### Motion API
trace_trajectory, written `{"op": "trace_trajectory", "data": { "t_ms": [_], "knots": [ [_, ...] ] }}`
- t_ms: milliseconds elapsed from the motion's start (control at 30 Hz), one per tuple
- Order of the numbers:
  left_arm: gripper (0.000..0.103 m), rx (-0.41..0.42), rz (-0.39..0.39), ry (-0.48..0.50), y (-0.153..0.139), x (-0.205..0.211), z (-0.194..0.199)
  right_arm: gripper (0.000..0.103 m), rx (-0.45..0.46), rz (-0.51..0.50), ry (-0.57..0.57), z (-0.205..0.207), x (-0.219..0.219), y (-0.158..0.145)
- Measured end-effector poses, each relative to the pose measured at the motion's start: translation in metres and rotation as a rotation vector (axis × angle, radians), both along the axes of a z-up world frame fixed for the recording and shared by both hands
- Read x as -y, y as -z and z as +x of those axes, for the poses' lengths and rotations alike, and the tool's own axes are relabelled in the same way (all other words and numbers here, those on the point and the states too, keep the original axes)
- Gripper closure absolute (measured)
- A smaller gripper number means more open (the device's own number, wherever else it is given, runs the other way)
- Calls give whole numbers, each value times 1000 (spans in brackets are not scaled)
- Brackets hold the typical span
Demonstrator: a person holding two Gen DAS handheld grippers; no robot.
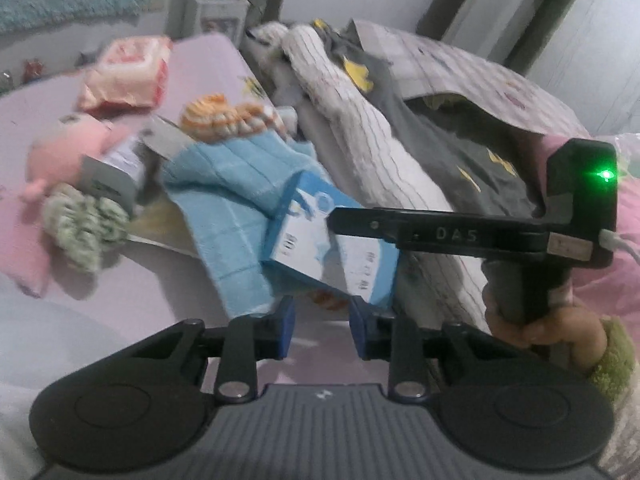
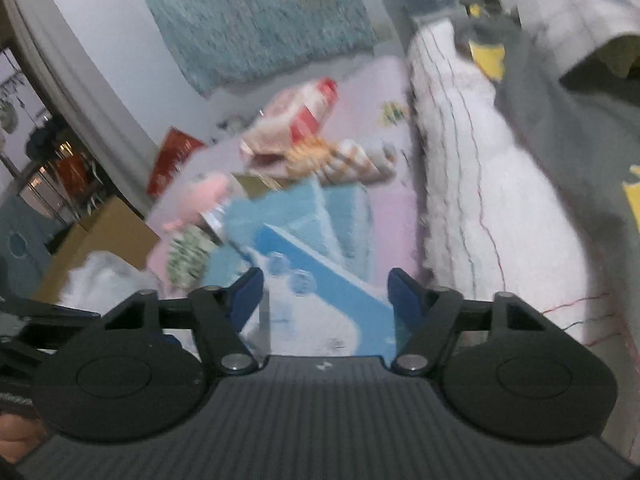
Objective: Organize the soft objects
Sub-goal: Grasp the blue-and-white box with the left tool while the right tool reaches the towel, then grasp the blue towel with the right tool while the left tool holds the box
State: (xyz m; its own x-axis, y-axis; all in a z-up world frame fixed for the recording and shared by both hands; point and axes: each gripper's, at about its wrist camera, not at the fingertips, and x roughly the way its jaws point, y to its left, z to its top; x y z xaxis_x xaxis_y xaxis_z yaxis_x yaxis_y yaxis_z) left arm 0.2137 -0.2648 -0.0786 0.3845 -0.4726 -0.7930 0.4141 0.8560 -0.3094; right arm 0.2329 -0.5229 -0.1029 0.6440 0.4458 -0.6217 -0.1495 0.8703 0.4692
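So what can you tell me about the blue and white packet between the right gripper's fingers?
The blue and white packet is a soft, glossy pack printed with bubble-like circles and dark characters. It sits tilted between the open fingers of the right gripper, above the light blue towel on the pink bed. Whether the pads touch it is unclear.

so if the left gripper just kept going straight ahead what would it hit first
Probably the blue and white packet, which sits just beyond the left gripper and its open jaws, with the blue towel behind it; blur leaves depth unclear.
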Motion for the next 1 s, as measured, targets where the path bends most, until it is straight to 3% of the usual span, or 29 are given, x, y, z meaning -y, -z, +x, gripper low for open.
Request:
{"op": "trace_trajectory", "data": {
  "t_ms": [133,267,333,433,567,733,900,1000],
  "knots": [
    [65,-48,6,17,19,11,12,48,-35,45,5,-8,4,8],
    [63,-102,-2,14,33,17,17,58,-102,136,36,-23,13,17],
    [55,-104,-2,20,34,16,13,61,-149,187,46,-30,14,22],
    [45,-97,21,38,31,12,3,62,-211,259,38,-42,11,29],
    [36,-165,49,64,28,1,-9,61,-310,382,16,-61,2,41],
    [24,-188,73,76,30,-13,-25,60,-380,518,-6,-86,-8,50],
    [14,-198,81,47,31,-11,-18,49,-245,405,75,-96,2,20],
    [10,-200,127,69,38,3,-11,34,-170,362,74,-87,4,1]
  ]
}}
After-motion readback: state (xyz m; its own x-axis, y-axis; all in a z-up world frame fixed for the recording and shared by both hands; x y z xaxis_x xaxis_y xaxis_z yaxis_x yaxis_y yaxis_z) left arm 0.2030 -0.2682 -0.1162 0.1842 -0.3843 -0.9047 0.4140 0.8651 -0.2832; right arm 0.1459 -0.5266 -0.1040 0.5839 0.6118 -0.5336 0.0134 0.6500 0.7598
